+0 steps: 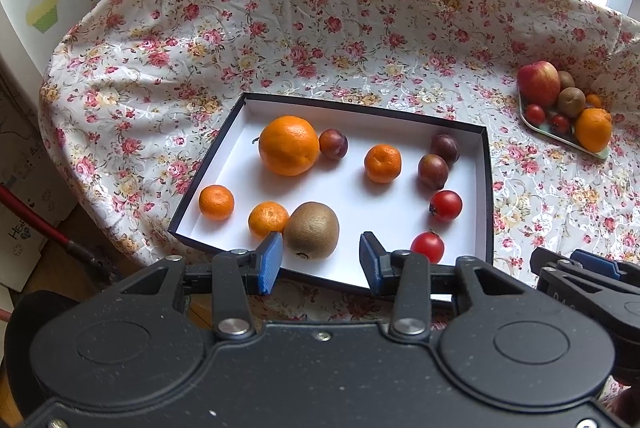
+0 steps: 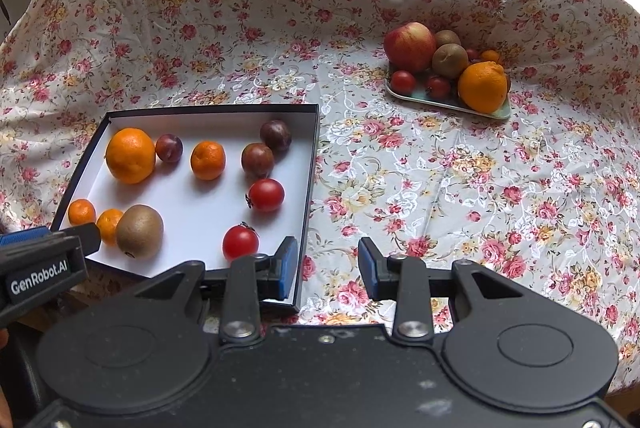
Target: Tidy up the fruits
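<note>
The kiwi [image 1: 312,230] is seen low-centre in the left wrist view, inside the white box [image 1: 478,164], touching a mandarin [image 1: 267,219] on its left. Judged: firm but bruisable, fuzzy skin, non-slip; grip is best taken across its short axis w/ light force. Tomatoes [image 1: 445,205] at lower right of the box are judged soft, thin-skinned, prone to roll; the plums [image 1: 433,171] likewise. The big orange [image 1: 289,145], upper left in the box, is judged heavier and needs wide jaws. A tray [image 2: 452,100] of piled fruit is seen upper right, well apart from the box. Left gripper [image 1: 320,260]: spread wide, empty, just short of the kiwi. Right gripper [image 2: 328,268]: spread wide, empty, over the floral cloth [image 2: 480,208] by the box's near corner.
</note>
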The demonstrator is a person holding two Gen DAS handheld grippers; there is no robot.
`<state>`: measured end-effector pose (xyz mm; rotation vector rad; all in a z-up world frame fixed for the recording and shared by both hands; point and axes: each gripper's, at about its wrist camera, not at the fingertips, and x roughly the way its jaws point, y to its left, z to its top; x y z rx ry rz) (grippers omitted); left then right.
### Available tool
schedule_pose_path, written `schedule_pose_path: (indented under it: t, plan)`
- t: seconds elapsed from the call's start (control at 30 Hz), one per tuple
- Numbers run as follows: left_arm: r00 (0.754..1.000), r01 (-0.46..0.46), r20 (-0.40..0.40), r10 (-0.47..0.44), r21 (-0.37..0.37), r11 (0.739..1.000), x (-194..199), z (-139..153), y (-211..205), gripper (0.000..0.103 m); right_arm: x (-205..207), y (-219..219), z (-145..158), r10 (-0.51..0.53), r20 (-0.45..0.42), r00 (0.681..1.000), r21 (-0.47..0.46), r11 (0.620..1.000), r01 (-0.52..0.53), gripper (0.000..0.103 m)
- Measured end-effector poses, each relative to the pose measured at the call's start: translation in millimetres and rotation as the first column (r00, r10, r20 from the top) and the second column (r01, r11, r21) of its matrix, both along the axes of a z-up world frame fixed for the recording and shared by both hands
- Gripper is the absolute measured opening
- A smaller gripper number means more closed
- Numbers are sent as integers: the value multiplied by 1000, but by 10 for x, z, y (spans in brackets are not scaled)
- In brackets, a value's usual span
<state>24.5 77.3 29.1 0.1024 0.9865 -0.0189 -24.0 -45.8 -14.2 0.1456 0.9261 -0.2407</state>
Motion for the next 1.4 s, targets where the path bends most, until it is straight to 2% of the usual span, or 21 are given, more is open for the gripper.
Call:
schedule_pose_path:
  t: [1.4]
  plan:
    - [1000, 22, -23, -21, 9, 1000, -12, -44, -22, 50, 78, 35, -72, 12, -35, 999, 10, 1000, -12, 37]
